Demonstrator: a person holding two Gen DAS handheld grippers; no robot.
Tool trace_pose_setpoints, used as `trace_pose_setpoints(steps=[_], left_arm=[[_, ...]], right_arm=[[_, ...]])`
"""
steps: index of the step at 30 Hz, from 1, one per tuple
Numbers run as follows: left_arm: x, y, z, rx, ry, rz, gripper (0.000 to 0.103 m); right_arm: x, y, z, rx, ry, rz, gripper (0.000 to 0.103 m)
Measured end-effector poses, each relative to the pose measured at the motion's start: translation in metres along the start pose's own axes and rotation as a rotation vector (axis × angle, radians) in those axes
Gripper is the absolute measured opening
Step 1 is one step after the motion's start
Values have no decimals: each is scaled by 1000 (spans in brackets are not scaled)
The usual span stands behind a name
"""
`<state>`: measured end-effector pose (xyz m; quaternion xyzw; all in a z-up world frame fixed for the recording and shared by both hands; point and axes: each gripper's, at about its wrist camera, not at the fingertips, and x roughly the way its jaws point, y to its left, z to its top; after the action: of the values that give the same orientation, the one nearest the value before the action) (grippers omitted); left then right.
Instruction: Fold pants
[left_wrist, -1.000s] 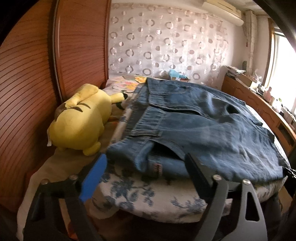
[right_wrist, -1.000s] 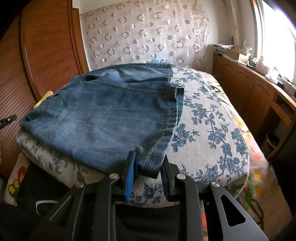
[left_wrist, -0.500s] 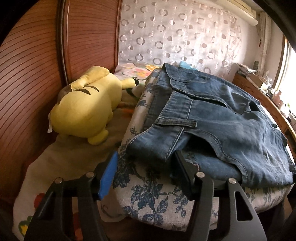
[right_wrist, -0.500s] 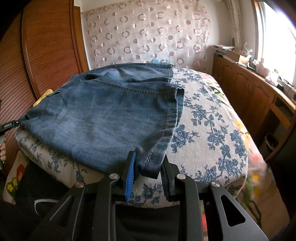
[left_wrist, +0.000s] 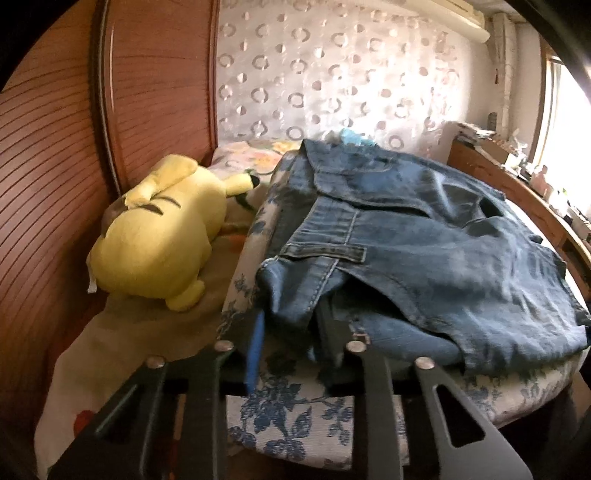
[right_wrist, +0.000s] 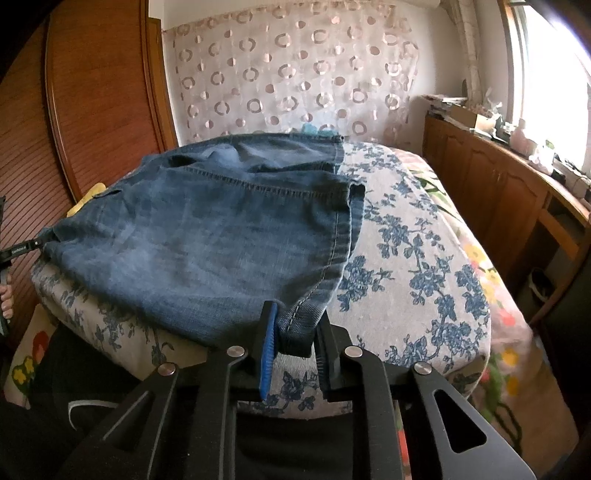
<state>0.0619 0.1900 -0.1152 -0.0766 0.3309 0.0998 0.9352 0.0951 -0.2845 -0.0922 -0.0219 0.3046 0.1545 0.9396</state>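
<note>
In the left wrist view the left gripper (left_wrist: 291, 332), jaws just closing, pinches the waistband corner of the pants (left_wrist: 424, 258) at six o'clock on the quilt (left_wrist: 295, 413), while in the right wrist view the right gripper (right_wrist: 295, 343) nips their near hem corner at six o'clock, seemingly readying a two-cornered lift to fold.

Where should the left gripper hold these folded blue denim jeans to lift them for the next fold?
The waistband corner of the blue denim jeans, entered from the near bed edge: its stacked layers overhang there, and the left gripper has just been closing on them.
</note>
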Motion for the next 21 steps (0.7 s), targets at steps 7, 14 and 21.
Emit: trace_pose_setpoints(steps=[7, 14, 21], left_arm=[[-22, -3, 17, -10, -55, -41, 20], [-30, -10, 32, 15, -88, -47, 20], [-26, -16, 33, 29, -83, -44, 20]], right_arm=[[-14, 0, 10, 12, -85, -2, 14], [-23, 4, 27, -9, -150, 10, 13], [-11, -1, 35, -8, -170, 30, 12]])
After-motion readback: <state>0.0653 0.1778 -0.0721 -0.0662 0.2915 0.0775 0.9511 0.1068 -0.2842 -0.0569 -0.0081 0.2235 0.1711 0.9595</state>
